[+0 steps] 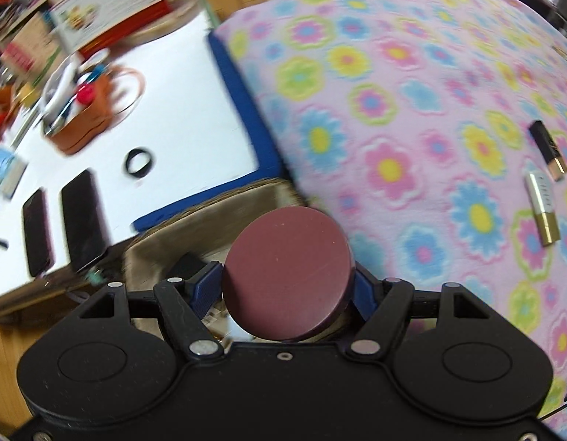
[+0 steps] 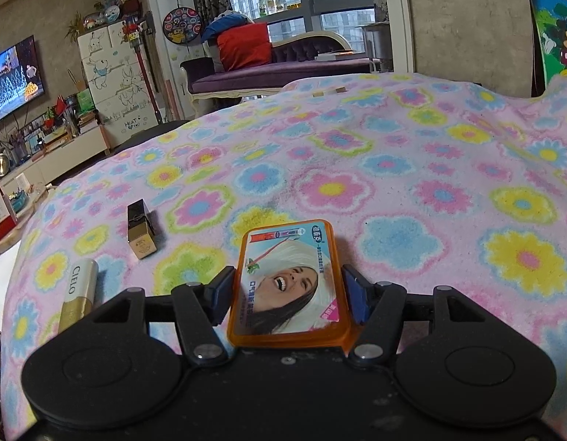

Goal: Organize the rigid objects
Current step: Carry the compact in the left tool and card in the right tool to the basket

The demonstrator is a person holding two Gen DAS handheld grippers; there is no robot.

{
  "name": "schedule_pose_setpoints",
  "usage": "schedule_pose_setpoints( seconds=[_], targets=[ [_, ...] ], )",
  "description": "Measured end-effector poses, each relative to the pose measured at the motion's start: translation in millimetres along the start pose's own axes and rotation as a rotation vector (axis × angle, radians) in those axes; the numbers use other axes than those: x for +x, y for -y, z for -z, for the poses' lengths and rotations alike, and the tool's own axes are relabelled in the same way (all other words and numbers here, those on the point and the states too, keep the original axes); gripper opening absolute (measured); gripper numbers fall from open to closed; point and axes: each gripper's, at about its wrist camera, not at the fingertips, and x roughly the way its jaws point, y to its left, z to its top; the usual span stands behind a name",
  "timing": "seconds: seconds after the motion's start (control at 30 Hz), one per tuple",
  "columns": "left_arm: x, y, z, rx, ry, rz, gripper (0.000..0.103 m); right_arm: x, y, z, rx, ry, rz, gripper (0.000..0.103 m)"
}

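Two hand-held grippers, both loaded. Left hand-held gripper (image 1: 288,286) clamps a round maroon compact (image 1: 287,273) between its blue pads, held over a beige fabric-lined basket (image 1: 162,231) at the edge of the flowered blanket (image 1: 393,110). Right hand-held gripper (image 2: 287,294) grips an orange flat case (image 2: 286,286) with a laughing-woman label, low over the blanket, contact with fabric unclear. On the blanket, left of the case: black-and-gold lipstick (image 2: 141,229) and a white-gold CIELO tube (image 2: 78,294), near each other, apart. Left view blurred: white counter (image 1: 195,110) carries two dark phones (image 1: 83,220), a black ring (image 1: 139,162), an orange holder (image 1: 81,110) with pens.
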Motion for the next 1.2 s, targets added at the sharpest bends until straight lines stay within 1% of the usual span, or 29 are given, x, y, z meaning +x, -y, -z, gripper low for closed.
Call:
schedule_pose_setpoints(
  seconds=[0.13,0.23,0.33,0.4,0.47,0.53,0.57,0.63,0.73,0.83,0.93,1.07,1.13,1.2],
  targets=[
    [-15,-24,7,0.000,0.029,-0.026,0.068,2,-11,0,-0.055,-0.013,0.053,0.061],
    [-22,-41,14,0.005,0.064,-0.064,0.068,7,-25,0,-0.130,-0.038,0.122,0.060],
    [-19,-56,19,-0.010,0.071,-0.059,0.068,9,-41,-2,-0.207,-0.068,0.191,0.059],
    [-14,-66,23,-0.028,0.061,-0.038,0.068,10,-48,-8,-0.210,-0.108,0.230,0.059],
    [-8,-73,25,-0.044,0.049,-0.029,0.068,9,-55,-17,-0.182,-0.166,0.260,0.059],
    [-5,-80,27,-0.062,0.037,-0.001,0.068,4,-63,-26,-0.137,-0.215,0.254,0.059],
    [-4,-83,28,-0.068,0.036,0.009,0.068,0,-68,-30,-0.113,-0.231,0.239,0.059],
    [-1,-86,29,-0.069,0.038,0.005,0.068,-14,-85,-36,-0.098,-0.237,0.211,0.059],
    [1,-93,32,-0.078,0.029,0.017,0.068,-40,-126,-41,-0.158,-0.228,0.160,0.059],
    [6,-98,35,-0.084,0.016,0.007,0.068,-62,-171,-39,-0.209,-0.255,0.023,0.059],
    [10,-101,37,-0.087,0.004,-0.009,0.068,-75,-218,-30,-0.257,-0.306,-0.127,0.059],
    [13,-105,38,-0.097,-0.013,-0.011,0.068,-82,-284,-5,-0.346,-0.396,-0.296,0.059],
    [14,-107,38,-0.109,-0.020,-0.009,0.068,-80,-311,9,-0.381,-0.440,-0.357,0.059],
    [15,-110,38,-0.120,-0.027,-0.014,0.068,-78,-336,23,-0.415,-0.476,-0.383,0.059]
  ],
)
